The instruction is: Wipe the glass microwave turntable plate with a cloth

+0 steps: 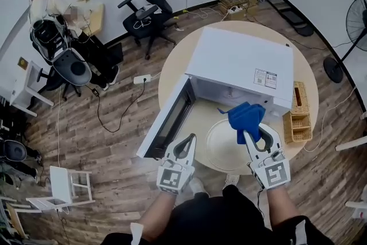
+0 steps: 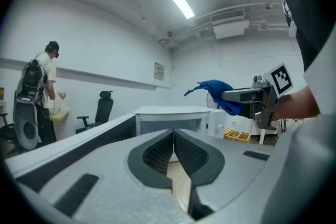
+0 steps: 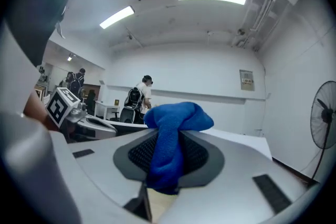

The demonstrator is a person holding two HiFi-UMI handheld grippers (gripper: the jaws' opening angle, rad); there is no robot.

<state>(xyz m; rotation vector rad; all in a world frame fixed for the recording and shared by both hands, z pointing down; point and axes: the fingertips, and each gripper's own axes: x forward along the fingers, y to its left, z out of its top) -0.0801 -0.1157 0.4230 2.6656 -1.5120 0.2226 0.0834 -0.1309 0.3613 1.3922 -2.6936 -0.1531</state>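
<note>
A: Where is the round glass turntable plate?

B: It lies flat on the round pale bench, out in front of the boxy white microwave oven, whose door is swung open to the left. In the head view it sits between the two grippers.

A: What is the right gripper doing?

B: It is clamped on the bunched blue cloth. In the right gripper view the cloth fills the space between the jaws of that gripper, bulging above them and hanging below. From the head view the cloth is over the far right part of the plate. Whether it touches the glass cannot be told.

A: And the left gripper?

B: Its jaws are together with nothing between them, as the left gripper view shows. Its tip is just beside the plate's left rim, near the open door. That view also catches the blue cloth off to the right.

A: Anything else on the bench?

B: A woven wicker basket stands at the right edge, beside the microwave oven.
</note>
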